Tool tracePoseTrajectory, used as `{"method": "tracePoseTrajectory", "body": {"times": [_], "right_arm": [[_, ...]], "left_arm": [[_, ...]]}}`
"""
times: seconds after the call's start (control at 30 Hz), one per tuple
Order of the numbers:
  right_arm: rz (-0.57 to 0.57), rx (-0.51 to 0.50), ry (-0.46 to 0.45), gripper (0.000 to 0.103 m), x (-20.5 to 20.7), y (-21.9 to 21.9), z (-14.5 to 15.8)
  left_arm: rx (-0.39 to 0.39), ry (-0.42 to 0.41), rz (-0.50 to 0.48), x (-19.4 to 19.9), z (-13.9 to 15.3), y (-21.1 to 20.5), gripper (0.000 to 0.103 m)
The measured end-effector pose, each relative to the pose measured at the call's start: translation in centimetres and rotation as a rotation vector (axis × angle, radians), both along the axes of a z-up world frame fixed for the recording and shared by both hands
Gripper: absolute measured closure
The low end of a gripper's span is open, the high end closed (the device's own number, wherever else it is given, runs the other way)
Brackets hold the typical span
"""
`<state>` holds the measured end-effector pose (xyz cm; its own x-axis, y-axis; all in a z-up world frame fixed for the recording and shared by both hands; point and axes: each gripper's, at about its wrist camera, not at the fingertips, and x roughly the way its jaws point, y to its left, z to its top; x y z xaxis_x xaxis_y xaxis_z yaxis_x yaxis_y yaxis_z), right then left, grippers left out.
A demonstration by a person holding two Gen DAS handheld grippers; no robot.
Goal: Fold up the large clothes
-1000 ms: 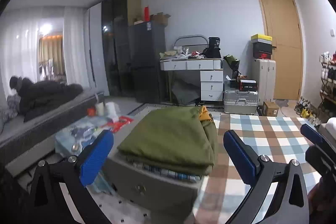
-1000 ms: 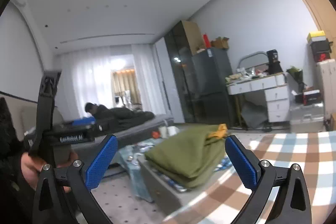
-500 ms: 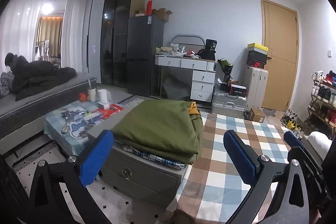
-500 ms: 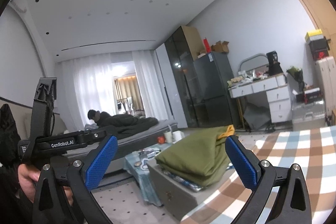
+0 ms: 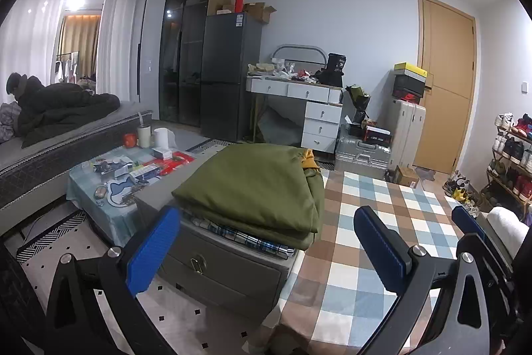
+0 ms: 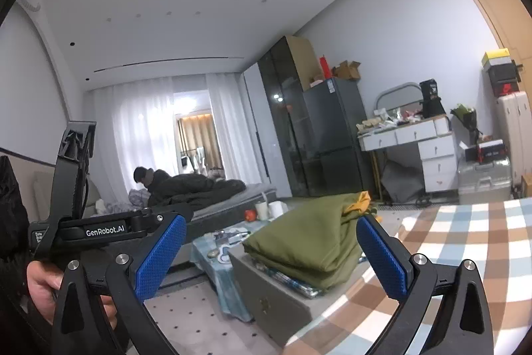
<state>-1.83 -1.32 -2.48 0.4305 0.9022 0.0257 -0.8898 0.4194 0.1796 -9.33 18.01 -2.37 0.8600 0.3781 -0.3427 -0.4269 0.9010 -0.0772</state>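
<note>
1. The left claw (image 5: 266, 245) was spread wide, its blue pads well apart and nothing between them. It was held in the air, clear of every surface.
2. The right claw (image 6: 271, 252) was likewise spread wide and empty. In the left wrist view its blue pad tip showed at the right edge.
3. The folded olive-green garment (image 5: 256, 185) lay on top of a grey drawer cabinet (image 5: 226, 268), beyond both claws and touching neither. In the left wrist view it sat between the two pads and farther off.
4. A yellow-orange piece of fabric (image 5: 307, 159) showed at the far right corner of the green garment.
5. A plaid cloth (image 5: 246, 237) lay under the green garment, its edge protruding at the near side of the cabinet top.
6. The checked counter (image 5: 372, 222), covered in a brown, blue and white cloth, stood just right of the cabinet. No garment lay on its visible part.
7. A low side counter (image 5: 109, 188) with cups and small clutter stood left of the cabinet.
8. A hand (image 6: 40, 285) gripped the left claw's handle, seen at the left of the right wrist view.
</note>
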Motion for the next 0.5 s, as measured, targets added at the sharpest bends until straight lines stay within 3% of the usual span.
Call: {"method": "tracePoseTrajectory", "body": {"times": [0.2, 0.33, 0.5], "right_arm": [[0.001, -0.004, 0.002, 0.000, -0.03, 0.14, -0.02], [0.000, 0.004, 0.020, 0.000, 0.28, 0.02, -0.17], [-0.002, 0.008, 0.036, 0.000, 0.43, 0.05, -0.66]], "left_arm": [[0.018, -0.002, -0.049, -0.13, 0.28, -0.36, 0.001], [0.052, -0.007, -0.020, -0.26, 0.50, -0.73, 0.001], [0.025, -0.001, -0.020, -0.25, 0.38, -0.42, 0.001]]}}
